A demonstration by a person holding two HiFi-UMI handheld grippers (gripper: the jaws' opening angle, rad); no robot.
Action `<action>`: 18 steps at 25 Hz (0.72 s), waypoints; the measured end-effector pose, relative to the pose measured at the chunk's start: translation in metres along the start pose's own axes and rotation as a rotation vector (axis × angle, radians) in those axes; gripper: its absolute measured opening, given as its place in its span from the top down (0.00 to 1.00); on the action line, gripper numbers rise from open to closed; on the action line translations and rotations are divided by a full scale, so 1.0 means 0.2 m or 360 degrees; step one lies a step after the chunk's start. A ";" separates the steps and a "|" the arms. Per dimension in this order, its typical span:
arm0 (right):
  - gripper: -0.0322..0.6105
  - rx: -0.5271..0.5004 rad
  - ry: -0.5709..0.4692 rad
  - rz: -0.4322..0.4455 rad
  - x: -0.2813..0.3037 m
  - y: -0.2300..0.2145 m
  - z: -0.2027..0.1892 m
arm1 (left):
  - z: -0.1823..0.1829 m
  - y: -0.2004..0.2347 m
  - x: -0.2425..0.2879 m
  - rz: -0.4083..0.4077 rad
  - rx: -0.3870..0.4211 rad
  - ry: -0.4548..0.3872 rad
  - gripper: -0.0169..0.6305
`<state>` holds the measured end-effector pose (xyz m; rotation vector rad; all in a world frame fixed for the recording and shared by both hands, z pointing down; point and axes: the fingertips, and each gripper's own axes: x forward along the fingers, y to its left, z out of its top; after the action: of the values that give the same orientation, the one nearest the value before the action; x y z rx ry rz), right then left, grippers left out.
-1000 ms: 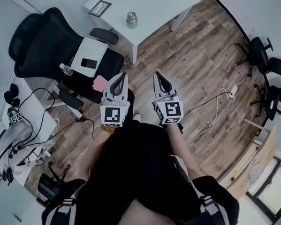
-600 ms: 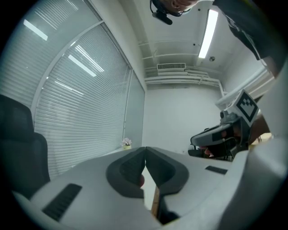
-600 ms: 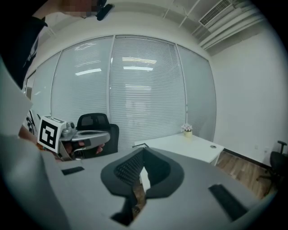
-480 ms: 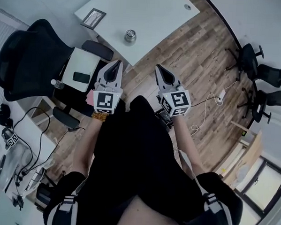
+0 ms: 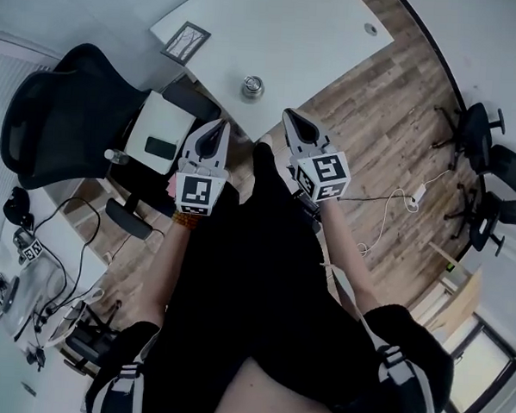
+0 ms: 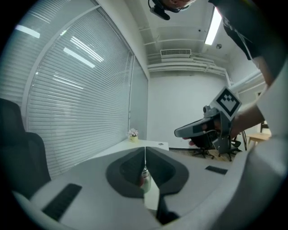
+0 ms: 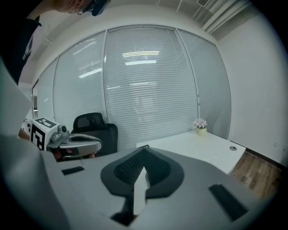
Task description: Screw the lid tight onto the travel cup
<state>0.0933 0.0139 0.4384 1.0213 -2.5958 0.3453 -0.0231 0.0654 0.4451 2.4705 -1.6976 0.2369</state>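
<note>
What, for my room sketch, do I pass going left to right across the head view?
black office chair → left gripper → travel cup → right gripper → office chairs by the wall

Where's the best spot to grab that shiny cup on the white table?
Probably around its round body, below the top. The cup stands upright near the table edge facing the person, so come in level from that side. The left tool is shut and must open first.

Shiny metal travel cup [image 5: 252,87]; matt white table [image 5: 292,48]; wood-plank floor [image 5: 393,105].
</note>
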 end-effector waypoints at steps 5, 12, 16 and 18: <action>0.95 0.0080 0.0016 0.0125 0.15 -0.19 0.01 | -0.11 0.06 0.16 0.0135 -0.0139 0.0143 0.95; 0.95 0.0072 0.0103 0.0188 0.35 -0.40 -0.02 | -0.24 0.15 0.30 0.0189 -0.0096 0.0290 0.94; 0.95 0.0045 0.0145 0.0170 0.38 -0.43 -0.01 | -0.30 0.15 0.40 -0.0064 -0.0213 0.0304 0.66; 0.95 0.0064 0.0153 0.0116 0.41 -0.45 0.00 | -0.34 0.16 0.47 -0.0174 -0.0170 0.0310 0.59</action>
<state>0.0987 -0.0999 0.4801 0.9020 -2.5536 0.4553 -0.0244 -0.0180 0.5316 2.3675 -1.4553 0.3521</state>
